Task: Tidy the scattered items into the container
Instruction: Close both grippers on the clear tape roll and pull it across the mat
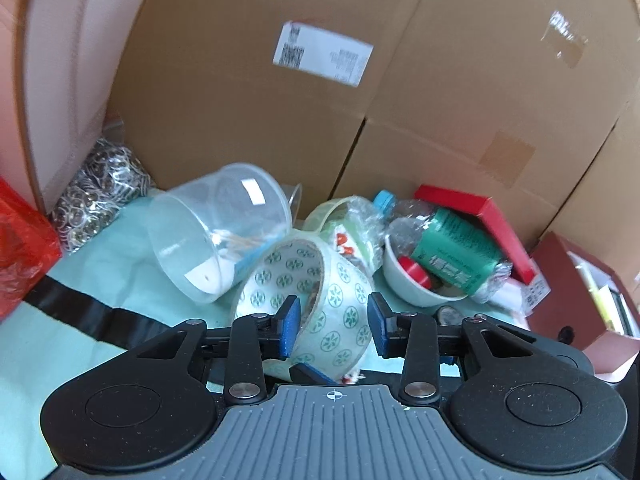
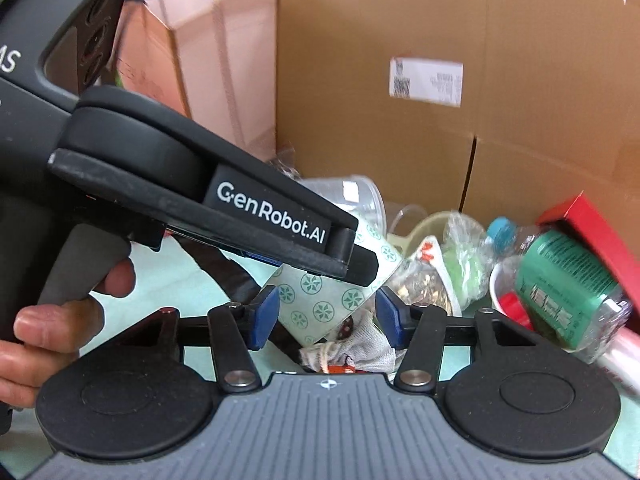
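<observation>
A roll of tape printed with green flowers (image 1: 320,300) stands on edge on a pale green cloth. My left gripper (image 1: 334,326) straddles one side of the roll, one blue pad inside the ring and one outside, with the jaws apart. In the right wrist view the same roll (image 2: 320,296) sits between the open pads of my right gripper (image 2: 328,316), and the left gripper's black body (image 2: 208,196) reaches over it. A grey rag (image 2: 360,348) lies just under the right gripper.
A clear plastic tub (image 1: 216,232) lies tipped over at the left. A white bowl (image 1: 412,280) holds a green-labelled bottle (image 1: 452,256) and a red cap. A red box (image 1: 492,220), snack bags, a bag of metal rings (image 1: 96,196) and cardboard boxes (image 1: 360,80) stand behind.
</observation>
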{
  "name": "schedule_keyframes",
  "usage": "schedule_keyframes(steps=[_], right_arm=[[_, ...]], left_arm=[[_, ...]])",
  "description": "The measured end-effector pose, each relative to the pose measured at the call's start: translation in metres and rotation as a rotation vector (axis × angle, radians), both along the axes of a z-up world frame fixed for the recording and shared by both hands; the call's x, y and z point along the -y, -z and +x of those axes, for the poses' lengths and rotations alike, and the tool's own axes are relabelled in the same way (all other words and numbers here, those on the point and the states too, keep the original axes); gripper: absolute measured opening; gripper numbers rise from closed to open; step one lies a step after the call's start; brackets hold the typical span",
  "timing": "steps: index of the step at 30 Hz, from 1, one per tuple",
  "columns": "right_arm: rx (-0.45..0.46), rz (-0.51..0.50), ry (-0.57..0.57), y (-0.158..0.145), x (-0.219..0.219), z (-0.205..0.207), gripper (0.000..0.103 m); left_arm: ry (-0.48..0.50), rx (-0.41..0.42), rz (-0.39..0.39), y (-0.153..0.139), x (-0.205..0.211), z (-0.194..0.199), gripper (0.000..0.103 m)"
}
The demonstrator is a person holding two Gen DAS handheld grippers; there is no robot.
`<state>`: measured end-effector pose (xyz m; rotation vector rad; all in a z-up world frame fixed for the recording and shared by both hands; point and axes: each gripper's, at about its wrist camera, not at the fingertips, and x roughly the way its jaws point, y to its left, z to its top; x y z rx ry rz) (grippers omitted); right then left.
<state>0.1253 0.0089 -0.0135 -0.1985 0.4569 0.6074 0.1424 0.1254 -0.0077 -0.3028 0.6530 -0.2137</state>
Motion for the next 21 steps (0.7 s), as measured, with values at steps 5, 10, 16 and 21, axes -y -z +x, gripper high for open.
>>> schedule_keyframes(steps=[5,10,16,21], right_arm=[[0.035,0.023,-0.033,-0.021,0.01,-0.029,0.059],[0.015,0.074,-0.035,-0.035,0.032,-0.059,0.059],[0.049,0.046,0.0,-0.041,0.065,-0.102,0.059],[0.038,0.055,0.06,-0.043,0.098,-0.13,0.06]], left_arm=[[-0.019,0.035,-0.004,-0.019,0.008,-0.032,0.037],[0.001,0.055,0.002,-0.031,0.028,-0.066,0.038],[0.087,0.054,-0.015,-0.039,0.065,-0.098,0.039],[0.176,0.047,-0.009,-0.043,0.101,-0.112,0.041]])
